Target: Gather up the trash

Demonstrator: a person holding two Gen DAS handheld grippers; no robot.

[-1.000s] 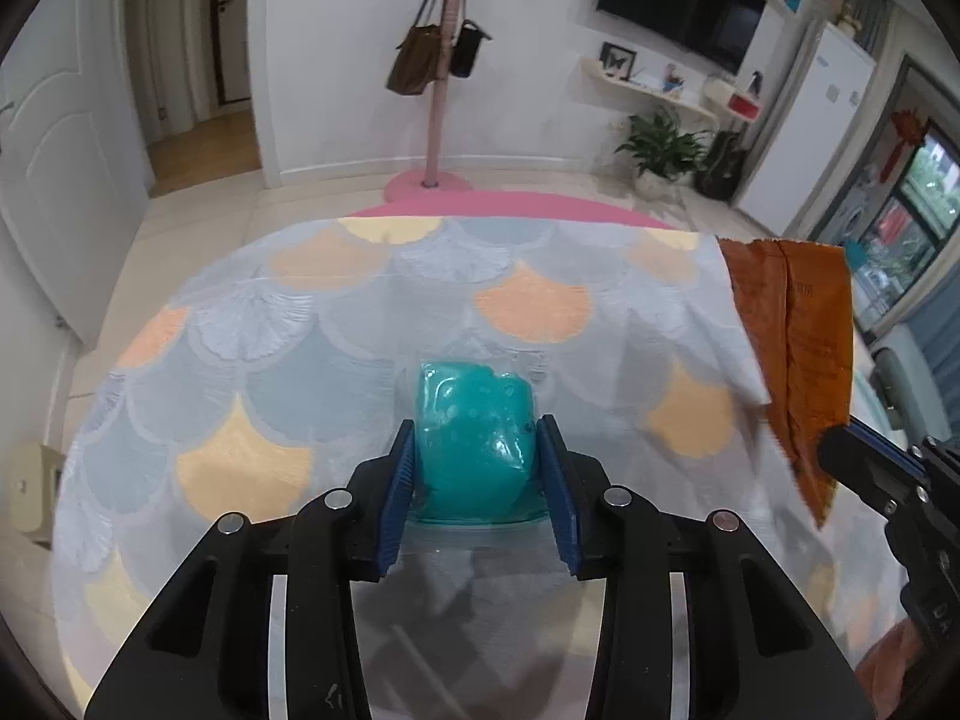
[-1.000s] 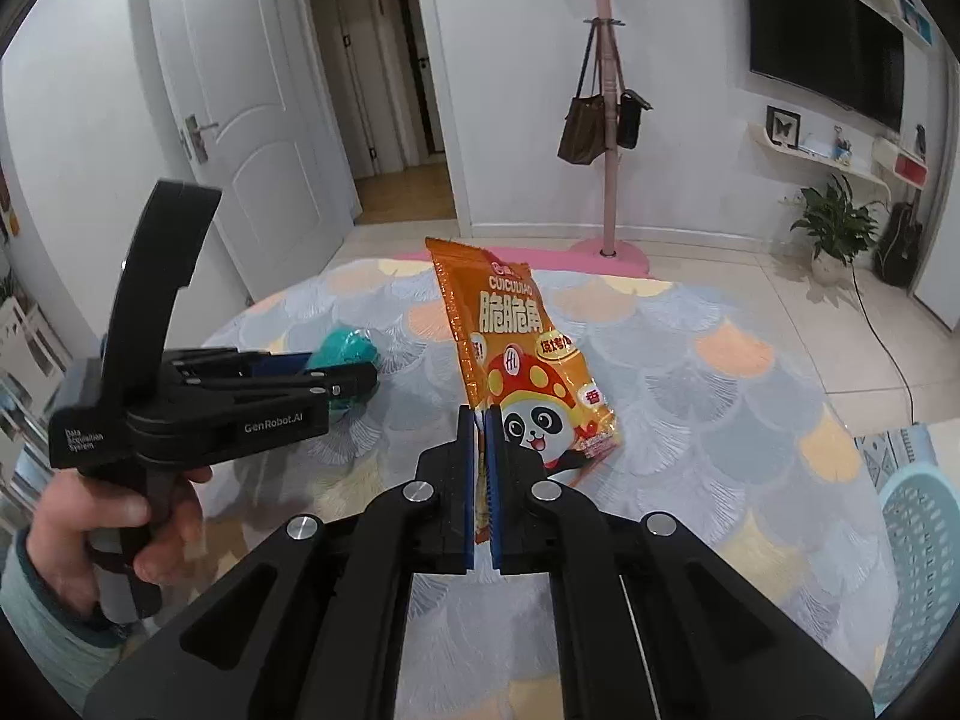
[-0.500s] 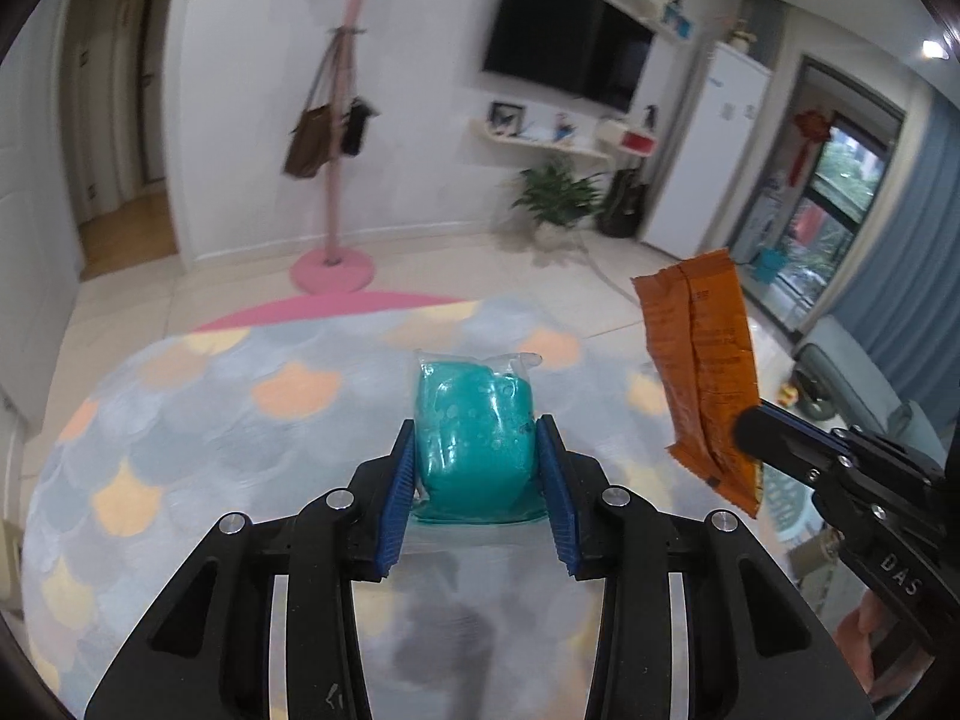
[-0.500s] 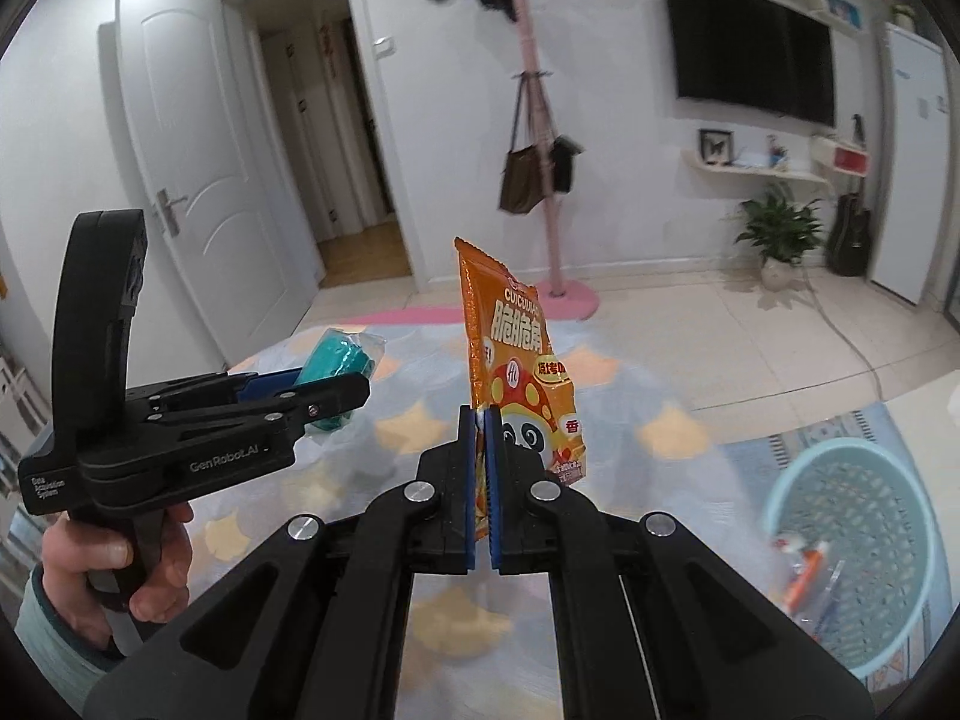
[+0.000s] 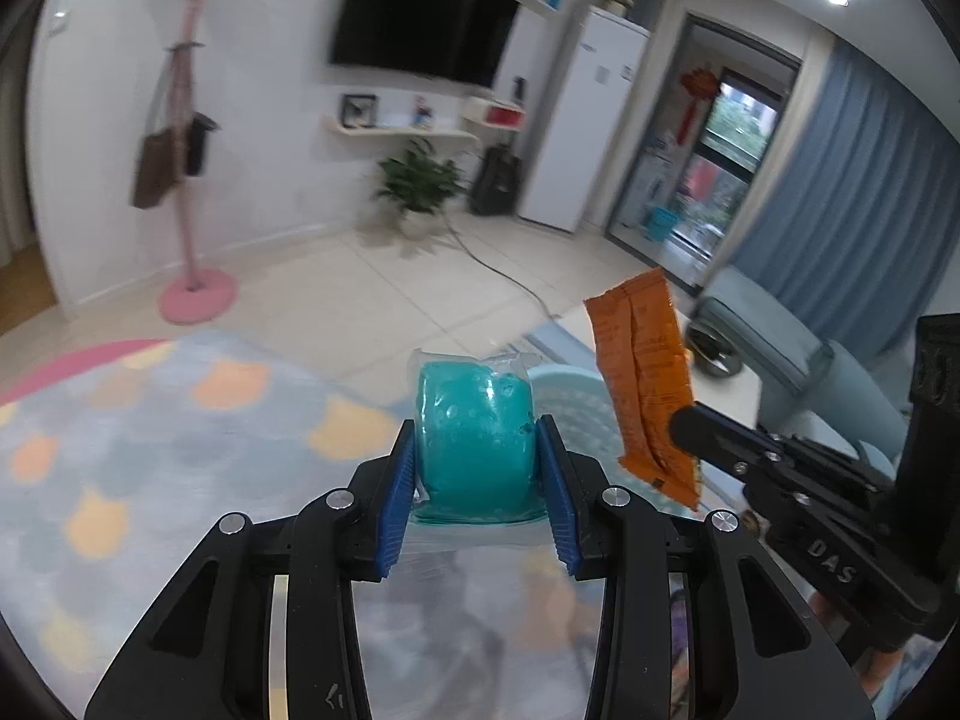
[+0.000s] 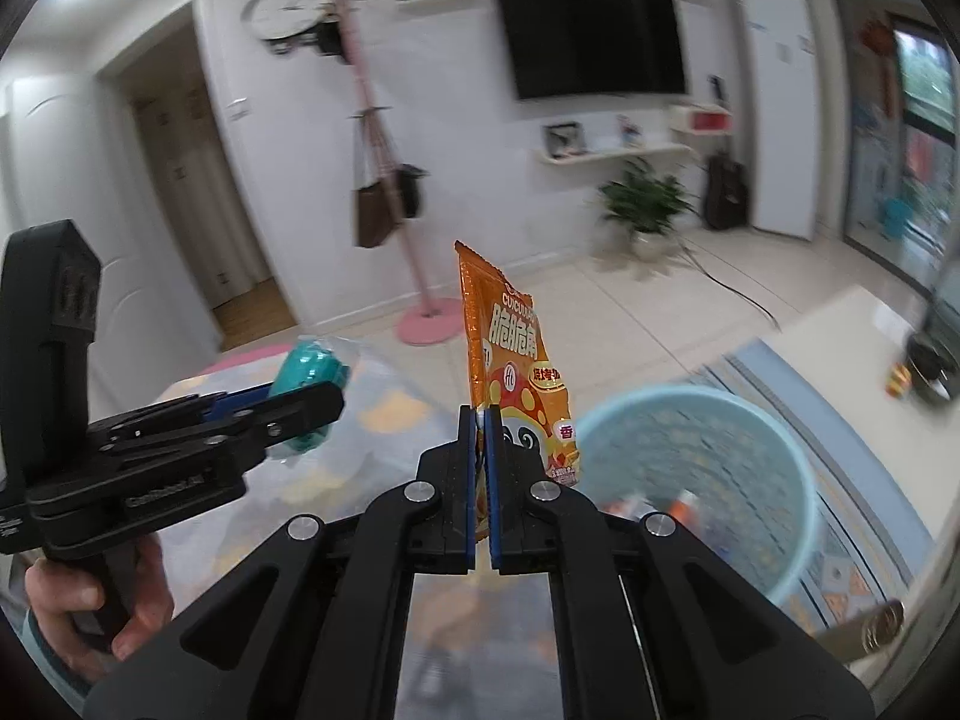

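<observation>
My left gripper [image 5: 477,438] is shut on a clear packet of teal stuff [image 5: 474,432], held up above the table edge; the packet also shows in the right wrist view [image 6: 309,369]. My right gripper [image 6: 480,420] is shut on the lower edge of an orange snack bag [image 6: 510,360], which stands upright; the bag also shows in the left wrist view [image 5: 645,384], right of the teal packet. A light blue waste basket [image 6: 780,480] stands on the floor just right of and below the snack bag, with some trash inside. Its rim [image 5: 570,390] shows behind the teal packet.
The round table with a scallop-pattern cloth [image 5: 150,450] lies to the left and below. A pink coat stand [image 6: 420,312] with bags, a potted plant [image 6: 645,210], a white fridge [image 5: 582,120] and a blue sofa [image 5: 810,360] ring the tiled floor.
Both grippers have swung right with their loads, off the table toward the blue basket. The basket is now close below the snack bag. Both grips are unchanged.
</observation>
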